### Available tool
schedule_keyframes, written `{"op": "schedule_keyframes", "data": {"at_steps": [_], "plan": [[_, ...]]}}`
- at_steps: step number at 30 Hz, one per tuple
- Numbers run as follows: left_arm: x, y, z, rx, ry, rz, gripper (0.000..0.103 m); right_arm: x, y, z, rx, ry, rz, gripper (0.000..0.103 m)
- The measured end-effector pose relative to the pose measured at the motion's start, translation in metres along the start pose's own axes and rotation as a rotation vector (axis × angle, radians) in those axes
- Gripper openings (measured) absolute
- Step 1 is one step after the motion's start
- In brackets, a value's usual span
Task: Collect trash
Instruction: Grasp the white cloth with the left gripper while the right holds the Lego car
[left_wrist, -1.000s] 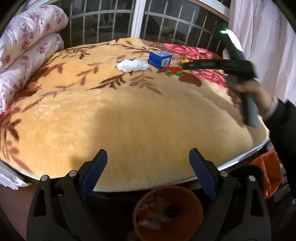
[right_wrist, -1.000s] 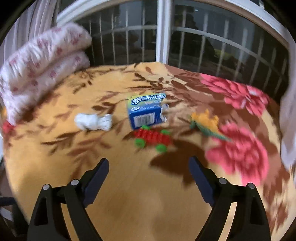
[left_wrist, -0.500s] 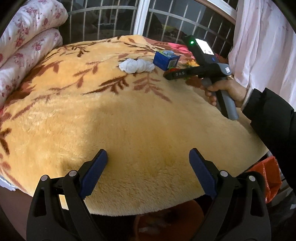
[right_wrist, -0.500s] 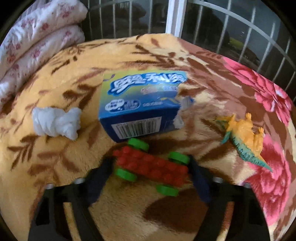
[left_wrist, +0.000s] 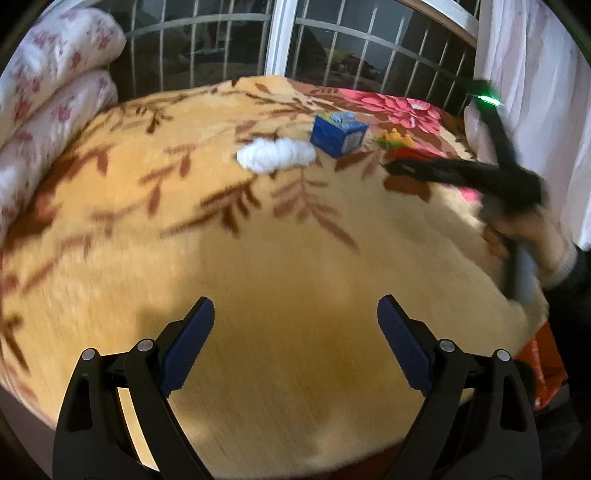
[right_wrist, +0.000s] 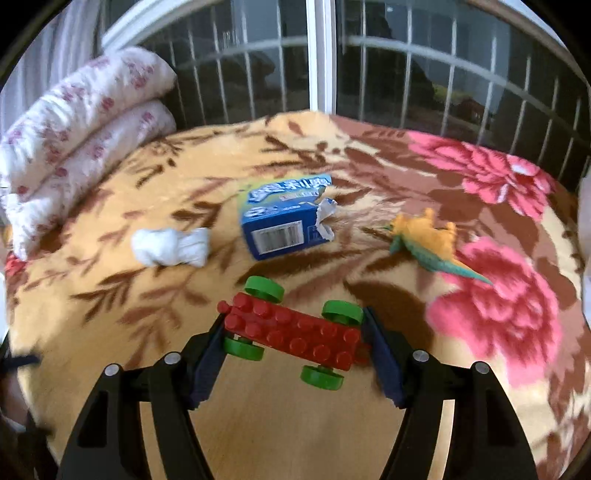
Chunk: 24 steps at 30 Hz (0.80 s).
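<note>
From the left wrist view, the left gripper (left_wrist: 295, 343) is hovering low over the near part of the yellow floral blanket (left_wrist: 258, 258), its blue-padded jaws standing wide apart with nothing between them. Farther up the bed, the white crumpled tissue (left_wrist: 275, 157) is lying with its long axis running left to right. Just to its right, the blue carton (left_wrist: 338, 134) is sitting with one corner turned toward the camera and its torn top facing up. On the right, the right hand (left_wrist: 532, 236) is gripping a grey handle below, and its tool is reaching in toward the left, roughly level with the bedding; this part is blurred, so how far those jaws stand apart cannot be told here. A green light is glowing at the tool's upper end. A white curtain (left_wrist: 535, 92) is hanging behind it.

From the right wrist view, the right gripper (right_wrist: 293, 347) is closing around the red brick car (right_wrist: 295, 330), whose long axis is running from upper left to lower right. The jaws are partly open, one pad at each end of the car; whether they are actually pressing it cannot be told. Beyond the car, the blue carton (right_wrist: 284, 221) is lying with its barcode face toward the camera and its ripped flap pointing right. The tissue (right_wrist: 171, 247) is lying to its left, lengthwise across the view. To the right, the orange dinosaur toy (right_wrist: 428, 240) is lying on its side, tail pointing down to the right. A rolled floral quilt (right_wrist: 81, 125) is resting at the left edge, before the barred window (right_wrist: 321, 55).
</note>
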<state>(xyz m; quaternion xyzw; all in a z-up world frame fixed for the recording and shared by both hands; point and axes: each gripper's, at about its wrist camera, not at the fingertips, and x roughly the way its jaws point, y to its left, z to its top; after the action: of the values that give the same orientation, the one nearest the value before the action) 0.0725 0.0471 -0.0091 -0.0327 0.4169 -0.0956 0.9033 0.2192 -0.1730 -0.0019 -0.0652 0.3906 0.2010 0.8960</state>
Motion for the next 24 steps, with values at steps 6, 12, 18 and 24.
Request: {"op": "schedule_keyframes", "data": {"at_steps": [6,12,18,24], "plan": [[0.033,-0.002,0.051,0.185,-0.006,0.051,0.088,-0.06,-0.006,-0.04,0.081,-0.072,0.026,0.069],[0.086,-0.002,0.099,0.338,0.032,0.052,0.088,-0.096,-0.005,-0.078,0.119,-0.085,0.038,0.069],[0.126,-0.001,0.119,0.468,0.05,0.092,0.088,-0.113,-0.012,-0.105,0.215,-0.091,0.069,0.069],[0.149,-0.001,0.132,0.53,0.063,0.094,0.085,-0.111,-0.02,-0.124,0.28,-0.069,0.07,0.069]]}}
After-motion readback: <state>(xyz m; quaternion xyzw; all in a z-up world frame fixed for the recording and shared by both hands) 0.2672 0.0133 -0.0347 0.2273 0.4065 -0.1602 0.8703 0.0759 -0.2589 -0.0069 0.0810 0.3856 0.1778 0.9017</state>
